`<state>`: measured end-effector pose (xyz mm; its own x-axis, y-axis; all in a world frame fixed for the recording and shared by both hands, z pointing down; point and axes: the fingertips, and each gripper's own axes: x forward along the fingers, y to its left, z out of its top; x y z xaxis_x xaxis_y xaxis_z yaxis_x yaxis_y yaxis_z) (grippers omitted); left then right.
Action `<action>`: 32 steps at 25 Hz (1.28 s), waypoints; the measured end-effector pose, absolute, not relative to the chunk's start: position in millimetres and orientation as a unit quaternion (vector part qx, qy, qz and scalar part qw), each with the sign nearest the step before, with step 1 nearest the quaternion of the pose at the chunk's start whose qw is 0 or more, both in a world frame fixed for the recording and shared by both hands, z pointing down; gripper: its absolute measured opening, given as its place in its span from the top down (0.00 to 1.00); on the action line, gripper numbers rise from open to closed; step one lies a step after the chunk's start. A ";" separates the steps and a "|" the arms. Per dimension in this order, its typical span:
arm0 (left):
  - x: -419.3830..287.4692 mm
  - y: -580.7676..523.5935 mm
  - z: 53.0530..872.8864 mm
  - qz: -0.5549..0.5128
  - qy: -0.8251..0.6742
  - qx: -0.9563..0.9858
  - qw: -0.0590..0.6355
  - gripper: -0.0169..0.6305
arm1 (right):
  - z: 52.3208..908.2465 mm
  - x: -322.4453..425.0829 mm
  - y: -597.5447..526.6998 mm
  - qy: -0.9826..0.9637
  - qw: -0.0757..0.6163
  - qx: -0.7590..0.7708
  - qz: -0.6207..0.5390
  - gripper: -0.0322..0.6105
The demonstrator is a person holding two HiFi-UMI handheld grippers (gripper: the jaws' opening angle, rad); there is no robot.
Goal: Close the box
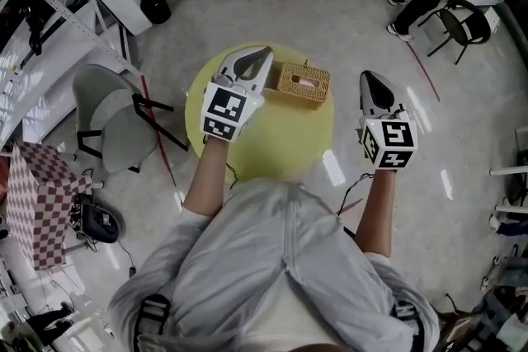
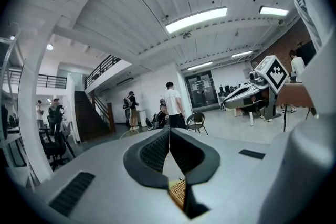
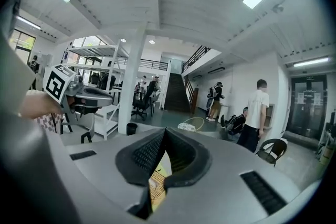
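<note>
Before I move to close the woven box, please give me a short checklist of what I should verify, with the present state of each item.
1. Woven box stands on the yellow table, in full view: ok.
2. Where the lid is: cannot tell. The top shows an opening with something pink inside.
3. Left gripper holds nothing, jaws together: ok.
4. Right gripper holds nothing, jaws together: ok.
5. Both grippers close to the box: not ok. The left is just beside it, while the right hangs past the table's right edge.
</note>
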<state>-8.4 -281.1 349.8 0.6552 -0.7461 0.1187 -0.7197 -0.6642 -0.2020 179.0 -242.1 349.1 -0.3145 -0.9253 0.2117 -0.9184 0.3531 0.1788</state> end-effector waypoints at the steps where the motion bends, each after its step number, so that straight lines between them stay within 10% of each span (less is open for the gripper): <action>1: -8.9 -280.7 347.4 -0.096 0.405 -0.906 0.072 0.93 | 345.6 178.2 -240.7 -0.811 0.141 0.568 -0.017 0.91; 32: -1.2 -264.1 342.2 -0.111 0.390 -0.910 0.085 0.93 | 338.9 165.3 -231.5 -0.804 0.148 0.576 -0.020 0.92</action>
